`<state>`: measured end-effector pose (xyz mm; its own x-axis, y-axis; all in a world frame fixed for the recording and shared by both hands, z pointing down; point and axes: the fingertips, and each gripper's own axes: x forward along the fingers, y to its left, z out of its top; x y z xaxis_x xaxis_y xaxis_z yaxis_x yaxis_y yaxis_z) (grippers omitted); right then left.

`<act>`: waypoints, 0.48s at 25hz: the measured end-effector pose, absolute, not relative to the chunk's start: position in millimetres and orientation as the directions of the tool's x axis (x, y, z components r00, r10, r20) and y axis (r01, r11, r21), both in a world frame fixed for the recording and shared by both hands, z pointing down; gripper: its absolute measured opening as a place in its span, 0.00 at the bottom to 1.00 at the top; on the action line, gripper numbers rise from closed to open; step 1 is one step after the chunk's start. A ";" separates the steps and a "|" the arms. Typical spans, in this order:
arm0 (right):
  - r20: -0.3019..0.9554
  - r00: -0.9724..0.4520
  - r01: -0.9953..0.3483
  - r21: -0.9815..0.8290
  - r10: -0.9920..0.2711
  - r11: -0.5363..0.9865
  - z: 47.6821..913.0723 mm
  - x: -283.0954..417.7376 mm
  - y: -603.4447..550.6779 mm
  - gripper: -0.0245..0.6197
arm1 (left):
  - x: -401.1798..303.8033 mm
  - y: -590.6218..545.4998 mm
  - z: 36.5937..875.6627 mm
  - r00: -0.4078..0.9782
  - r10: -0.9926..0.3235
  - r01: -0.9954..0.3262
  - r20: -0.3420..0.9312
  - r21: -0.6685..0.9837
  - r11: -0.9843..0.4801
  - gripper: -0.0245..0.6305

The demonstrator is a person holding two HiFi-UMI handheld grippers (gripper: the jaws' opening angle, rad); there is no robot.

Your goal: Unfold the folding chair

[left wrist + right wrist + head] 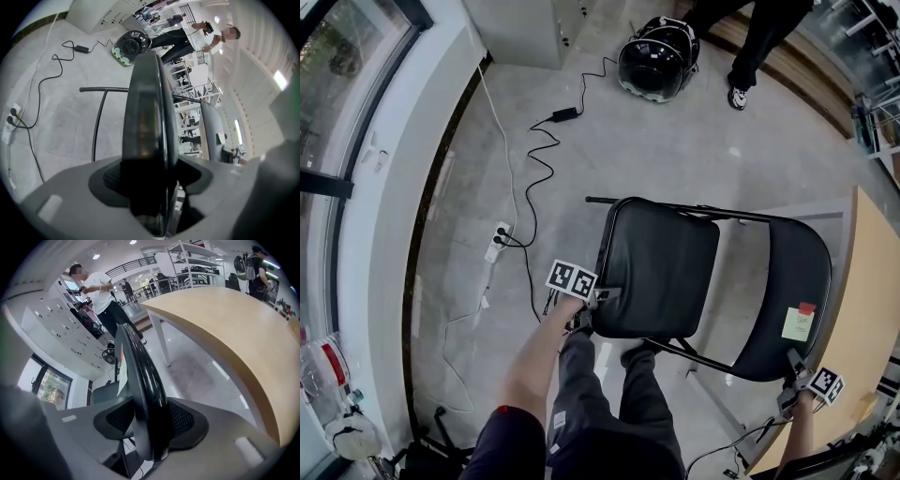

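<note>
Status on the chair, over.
Left tongs opening, seat between them. Right tongs shut on backrest. Seat and backrest spread apart. Table close beside backrest; loose cable left of seat.

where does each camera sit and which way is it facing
head view: on the head, steeply down at the folding chair; arms, legs, left gripper, right gripper show
left gripper view: on that gripper, along its opening jaws, seat edge between them
right gripper view: on that gripper, along jaws shut on the backrest, toward the wooden table
shared: both gripper views show the white-shirted person
</note>
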<state>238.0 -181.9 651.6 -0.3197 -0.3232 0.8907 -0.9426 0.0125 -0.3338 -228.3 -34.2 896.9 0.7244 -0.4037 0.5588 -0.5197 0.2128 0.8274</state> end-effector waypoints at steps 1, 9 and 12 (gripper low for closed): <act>0.891 -0.324 -0.941 -0.338 -0.319 0.012 652.3 235.4 -181.1 0.37 | -231.4 -32.3 899.0 0.725 -0.406 -0.518 0.557 0.828 0.214 0.45; 0.877 -0.380 -0.922 -0.383 -0.293 0.049 651.5 215.1 -175.1 0.36 | -250.9 -29.5 910.8 0.747 -0.434 -0.476 0.504 0.861 0.181 0.46; 0.851 -0.436 -0.896 -0.441 -0.295 0.052 650.9 199.1 -170.1 0.36 | -257.8 -27.9 917.4 0.741 -0.434 -0.482 0.513 0.856 0.189 0.47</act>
<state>199.1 -170.1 650.9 -0.4355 -0.2946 0.8506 -0.8961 0.0516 -0.4409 -257.8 -27.9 917.4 0.7407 -0.4336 0.5131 -0.4822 0.1885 0.8555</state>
